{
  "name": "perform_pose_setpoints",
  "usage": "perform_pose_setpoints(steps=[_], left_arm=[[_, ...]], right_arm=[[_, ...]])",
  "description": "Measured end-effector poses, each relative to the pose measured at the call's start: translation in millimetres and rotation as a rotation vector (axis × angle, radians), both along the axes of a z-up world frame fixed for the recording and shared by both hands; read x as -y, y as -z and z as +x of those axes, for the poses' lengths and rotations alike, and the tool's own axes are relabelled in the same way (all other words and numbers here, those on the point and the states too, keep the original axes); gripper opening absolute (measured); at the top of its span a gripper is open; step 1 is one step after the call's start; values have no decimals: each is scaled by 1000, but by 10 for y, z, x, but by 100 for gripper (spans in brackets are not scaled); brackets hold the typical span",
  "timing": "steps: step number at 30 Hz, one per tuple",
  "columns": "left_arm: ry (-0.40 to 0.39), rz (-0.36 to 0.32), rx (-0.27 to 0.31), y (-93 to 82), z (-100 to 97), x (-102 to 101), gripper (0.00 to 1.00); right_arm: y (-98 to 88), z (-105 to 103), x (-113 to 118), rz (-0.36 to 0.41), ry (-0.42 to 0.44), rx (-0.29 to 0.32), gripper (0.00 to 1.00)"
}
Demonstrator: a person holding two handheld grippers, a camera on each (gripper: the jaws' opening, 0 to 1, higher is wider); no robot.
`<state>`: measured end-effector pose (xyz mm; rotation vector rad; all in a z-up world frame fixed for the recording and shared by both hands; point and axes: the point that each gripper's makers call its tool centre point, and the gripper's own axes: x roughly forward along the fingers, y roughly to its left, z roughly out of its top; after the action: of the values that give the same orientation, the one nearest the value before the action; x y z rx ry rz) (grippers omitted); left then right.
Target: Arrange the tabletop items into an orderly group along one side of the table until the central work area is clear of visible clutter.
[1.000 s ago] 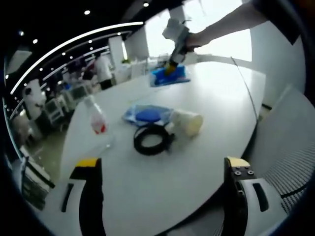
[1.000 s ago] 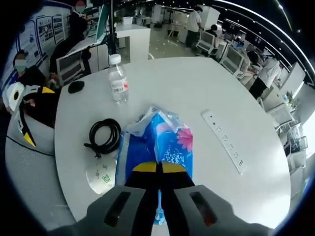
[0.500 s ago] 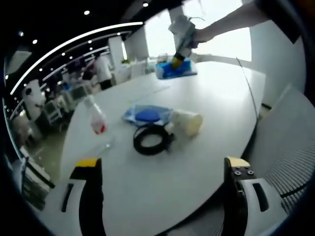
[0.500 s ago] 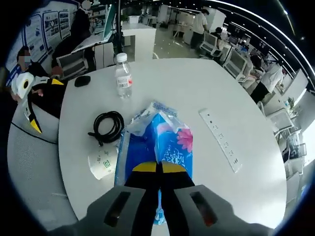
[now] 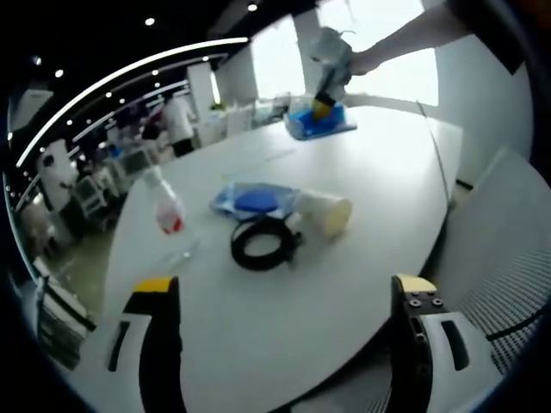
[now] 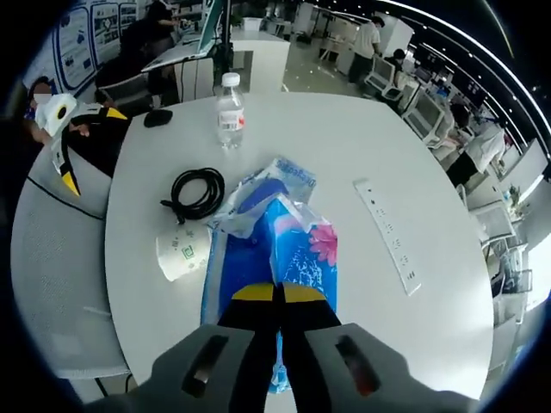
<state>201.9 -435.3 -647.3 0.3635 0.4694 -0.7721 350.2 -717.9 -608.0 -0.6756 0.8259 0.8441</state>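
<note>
- Right gripper (image 6: 277, 292): jaws closed on the blue tissue pack (image 6: 284, 258); its long axis runs straight ahead along the jaws, apparently raised above the table (image 6: 344, 163).
- Left gripper (image 5: 280, 297): jaws wide apart, holding nothing.
- Ahead-left of the right gripper: cable coil (image 6: 198, 191), paper cup (image 6: 182, 253), bottle (image 6: 229, 112).
- Ahead-right: power strip (image 6: 387, 234); bare tabletop surrounds it.

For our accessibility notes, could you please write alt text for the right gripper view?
The right claw, shut on a blue tissue pack, holds it above a round white table bearing a coiled black cable, water bottle, paper cup and power strip.
</note>
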Motion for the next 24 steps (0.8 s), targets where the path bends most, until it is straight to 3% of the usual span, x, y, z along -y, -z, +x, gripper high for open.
perform_pose_setpoints(steps=[13,24], left_arm=[[-2,31,-14,50,5,-39,96],[-24,18,-10,35,25,-50,96]], right_arm=[[179,-37,243,-92,-48,1,0],[354,-52,366,-179,-120,12,0]])
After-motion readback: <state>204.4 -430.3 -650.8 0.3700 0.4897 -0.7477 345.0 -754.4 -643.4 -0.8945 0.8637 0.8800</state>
